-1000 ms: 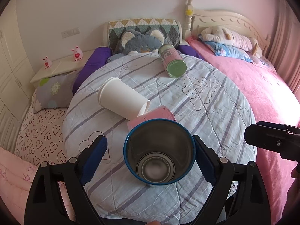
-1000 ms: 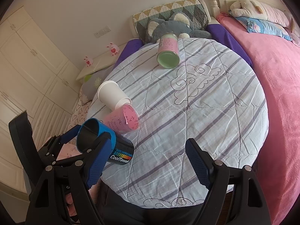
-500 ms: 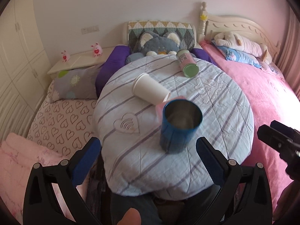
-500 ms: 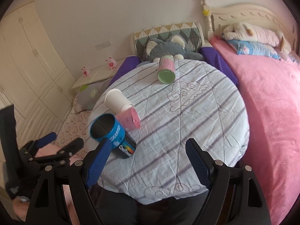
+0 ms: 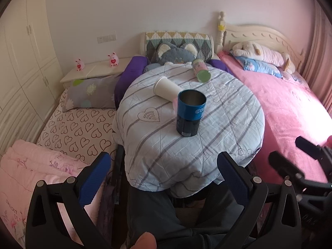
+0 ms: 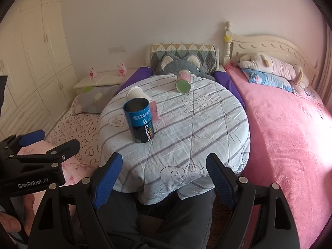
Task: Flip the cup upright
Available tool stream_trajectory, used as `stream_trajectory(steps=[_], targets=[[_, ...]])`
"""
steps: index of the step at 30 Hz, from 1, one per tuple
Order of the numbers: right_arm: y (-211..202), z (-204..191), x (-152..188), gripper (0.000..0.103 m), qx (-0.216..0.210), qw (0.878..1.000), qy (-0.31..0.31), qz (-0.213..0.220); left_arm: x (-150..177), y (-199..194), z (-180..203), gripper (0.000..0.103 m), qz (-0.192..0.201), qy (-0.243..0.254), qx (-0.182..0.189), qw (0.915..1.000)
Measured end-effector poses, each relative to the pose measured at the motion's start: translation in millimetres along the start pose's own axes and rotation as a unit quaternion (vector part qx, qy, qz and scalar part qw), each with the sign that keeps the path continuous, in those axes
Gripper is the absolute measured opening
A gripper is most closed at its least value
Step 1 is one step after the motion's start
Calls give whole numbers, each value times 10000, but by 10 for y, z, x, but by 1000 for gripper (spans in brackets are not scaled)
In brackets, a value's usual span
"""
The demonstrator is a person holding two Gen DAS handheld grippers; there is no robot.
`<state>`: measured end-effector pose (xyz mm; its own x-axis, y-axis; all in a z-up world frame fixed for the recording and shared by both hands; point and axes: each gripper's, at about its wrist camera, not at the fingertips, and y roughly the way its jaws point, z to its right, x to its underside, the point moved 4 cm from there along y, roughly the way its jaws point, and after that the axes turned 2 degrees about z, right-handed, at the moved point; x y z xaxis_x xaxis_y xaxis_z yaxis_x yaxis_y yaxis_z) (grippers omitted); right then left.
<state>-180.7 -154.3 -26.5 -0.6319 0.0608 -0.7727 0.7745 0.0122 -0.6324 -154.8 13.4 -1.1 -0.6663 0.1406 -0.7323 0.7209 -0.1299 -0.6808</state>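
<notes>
A blue and black cup (image 5: 189, 114) stands upright, mouth up, on the round table with a striped cloth (image 5: 228, 124); it also shows in the right wrist view (image 6: 140, 122). A white cup (image 5: 166, 88) lies on its side behind it, also in the right wrist view (image 6: 134, 93). A pink cup (image 6: 154, 112) lies against them, mostly hidden. A green-bottomed can (image 5: 200, 70) lies at the far edge. My left gripper (image 5: 161, 176) is open and empty, pulled back off the table's near edge. My right gripper (image 6: 162, 178) is open and empty, also back from the table.
A pink bed (image 5: 290, 103) with plush toys runs along the right. A heart-print mattress (image 5: 78, 130) and pillow lie to the left. A grey plush cat (image 5: 176, 55) sits behind the table. White wardrobes (image 6: 31, 51) stand at left. The person's legs show below.
The left gripper let go of the blue cup, which now stands upright on the table. Both grippers drew back away from the table.
</notes>
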Motion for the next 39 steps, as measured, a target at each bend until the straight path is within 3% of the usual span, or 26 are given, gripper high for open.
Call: stream_trajectory(steps=[3,11,39], targets=[[-99,-34,38,84,-41,9999,63,115,2,-157,51,103,232,97,-203,9995],[-241,45,39,84,18,9993,164,348,5,-303,112,103,348,145,-177,9991],[-147,74,67,84,82,9993,197,295,10,-129,7,103,185,120,-437,9988]])
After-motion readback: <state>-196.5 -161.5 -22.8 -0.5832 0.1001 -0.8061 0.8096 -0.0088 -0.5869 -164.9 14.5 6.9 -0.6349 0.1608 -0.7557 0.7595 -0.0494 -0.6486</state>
